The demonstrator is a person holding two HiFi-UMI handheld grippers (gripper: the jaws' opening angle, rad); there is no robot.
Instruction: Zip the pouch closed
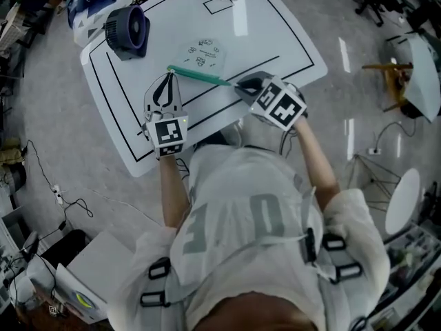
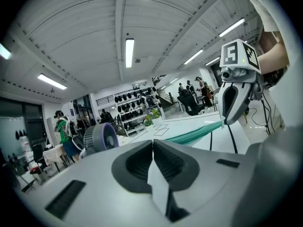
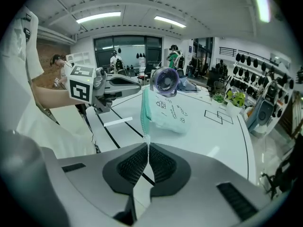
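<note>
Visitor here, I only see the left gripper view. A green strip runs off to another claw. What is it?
Observer: The zip edge of a see-through pouch with printed drawings.
Operator: Is that other claw gripping it?
Observer: Yes, the right gripper has its jaws shut on the zip's end.
Operator: Who holds the claws?
Observer: A person in a pale top, at the white table.

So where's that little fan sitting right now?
In the head view the fan stands near the white table's far left corner, just left of the pouch and beyond the left gripper.
</note>
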